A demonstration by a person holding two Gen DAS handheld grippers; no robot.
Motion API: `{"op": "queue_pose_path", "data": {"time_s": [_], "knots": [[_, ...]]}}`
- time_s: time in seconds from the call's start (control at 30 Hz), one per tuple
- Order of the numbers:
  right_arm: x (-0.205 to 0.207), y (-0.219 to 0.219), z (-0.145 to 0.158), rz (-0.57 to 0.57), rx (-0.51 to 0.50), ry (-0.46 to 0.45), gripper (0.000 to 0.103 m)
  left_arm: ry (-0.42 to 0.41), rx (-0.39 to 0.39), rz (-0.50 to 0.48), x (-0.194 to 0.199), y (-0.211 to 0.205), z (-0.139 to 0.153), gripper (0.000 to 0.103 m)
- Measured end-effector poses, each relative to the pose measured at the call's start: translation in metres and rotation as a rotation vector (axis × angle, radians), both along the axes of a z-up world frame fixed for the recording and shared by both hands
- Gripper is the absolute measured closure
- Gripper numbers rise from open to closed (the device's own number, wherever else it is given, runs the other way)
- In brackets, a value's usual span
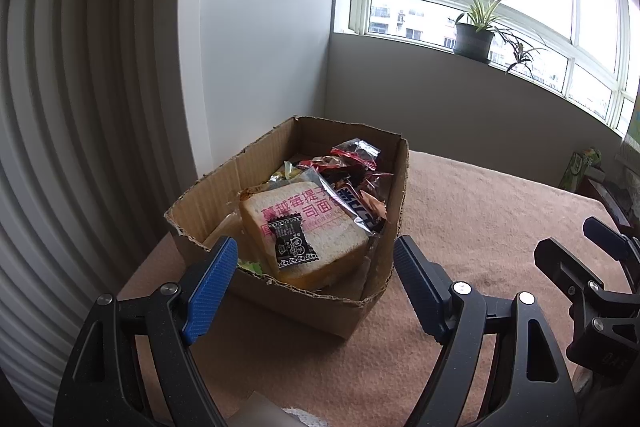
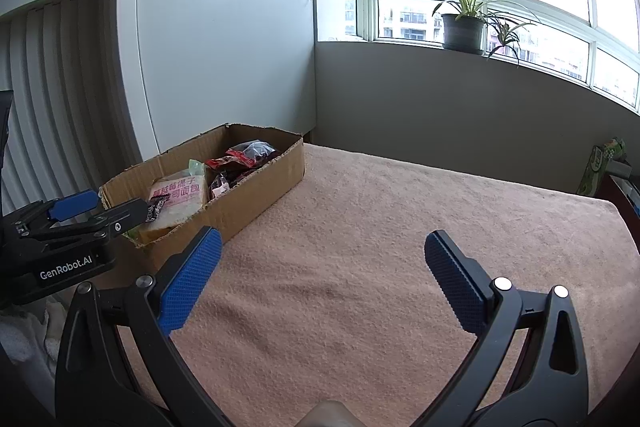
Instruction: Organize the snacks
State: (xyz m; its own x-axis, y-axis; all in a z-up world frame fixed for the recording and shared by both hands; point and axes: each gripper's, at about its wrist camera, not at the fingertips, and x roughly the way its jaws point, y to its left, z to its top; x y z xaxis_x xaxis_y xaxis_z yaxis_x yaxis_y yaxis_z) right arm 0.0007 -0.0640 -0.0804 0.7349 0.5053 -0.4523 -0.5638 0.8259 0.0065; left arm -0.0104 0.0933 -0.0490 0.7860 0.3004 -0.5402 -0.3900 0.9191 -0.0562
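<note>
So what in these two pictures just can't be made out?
- Snacks under the bread in the box: hidden in both views by the packets on top.
- Small black packet: print too small to read in the left view.
- Green carton at the table's far edge: blurred and cut off in the right view.

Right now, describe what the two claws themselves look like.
Both are alike: the left claw and right claw have matte black frames with triangular cutouts, silver pivot bolts and blue textured pads on the fingers. The left one's side reads "GenRobot.AI" in white. No cables or sleeves show.
</note>
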Motion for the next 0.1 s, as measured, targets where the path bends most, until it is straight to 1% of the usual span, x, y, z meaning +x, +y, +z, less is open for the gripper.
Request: {"op": "queue_pose_path", "data": {"time_s": [0.1], "knots": [[0.0, 0.0016, -0.0014, 0.003, -0.004, 0.004, 0.0, -0.002, 0.007, -0.01, 0.0, -0.0019, -0.0002, 0.023]]}}
